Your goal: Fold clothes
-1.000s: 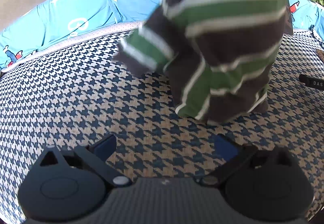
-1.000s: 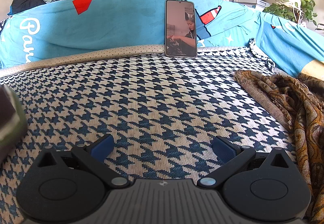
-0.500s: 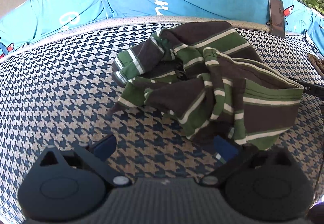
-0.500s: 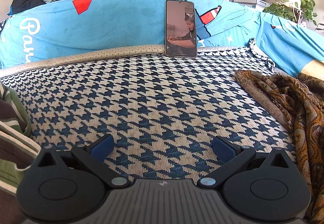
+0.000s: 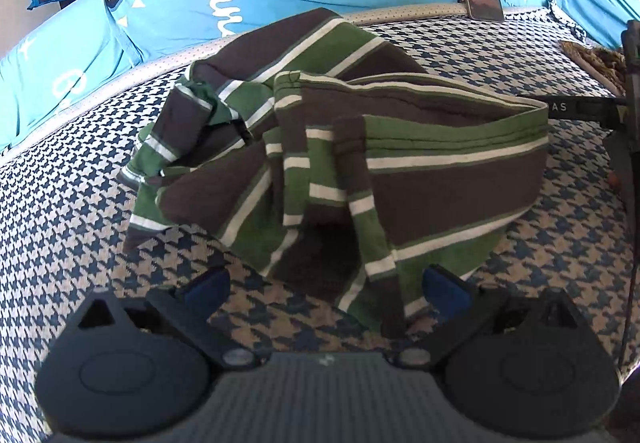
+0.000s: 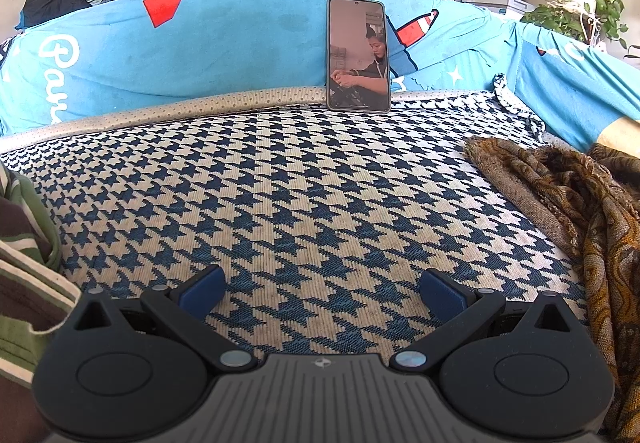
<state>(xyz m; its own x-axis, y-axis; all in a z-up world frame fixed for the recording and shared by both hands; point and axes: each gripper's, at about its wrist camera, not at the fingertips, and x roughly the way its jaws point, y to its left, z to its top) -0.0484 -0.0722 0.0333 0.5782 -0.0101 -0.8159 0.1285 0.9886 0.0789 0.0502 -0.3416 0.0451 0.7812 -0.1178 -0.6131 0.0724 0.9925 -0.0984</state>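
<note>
The left gripper (image 5: 324,289) has its jaws spread wide, gripping nothing; the near folds of the striped garment (image 5: 420,179) droop between the two blue pads, the right pad just touching or just beside a green hem — I cannot tell which. The right gripper (image 6: 320,291) is likewise spread and empty, with only bare houndstooth cover between its fingers.

The garment lies crumpled in a heap toward the middle of the sofa seat (image 6: 320,203), directly in front of the left gripper and off the left edge of the right wrist view, where a strip of its brown, green and white stripes shows just beside that gripper's body. Its ribbed hem band runs across the heap's right side, standing up in a loop; a sleeve or cuff trails toward the seat's left side.

It looks like a soft knit: light, limp, not slippery, with nothing fragile about it. It will sag and bunch wherever it is lifted, so a pinch on a single thick edge should serve better than a grab into the pile. The hem band looks like the firmest hold — one gripper at each end of it would probably let the cloth hang open for spreading flat before any fold.

Farther out, a phone (image 6: 358,55) leans on the blue backrest cover (image 6: 240,43) at the seat's back edge, and a brown patterned cloth (image 6: 568,195) lies bunched at the right edge.
</note>
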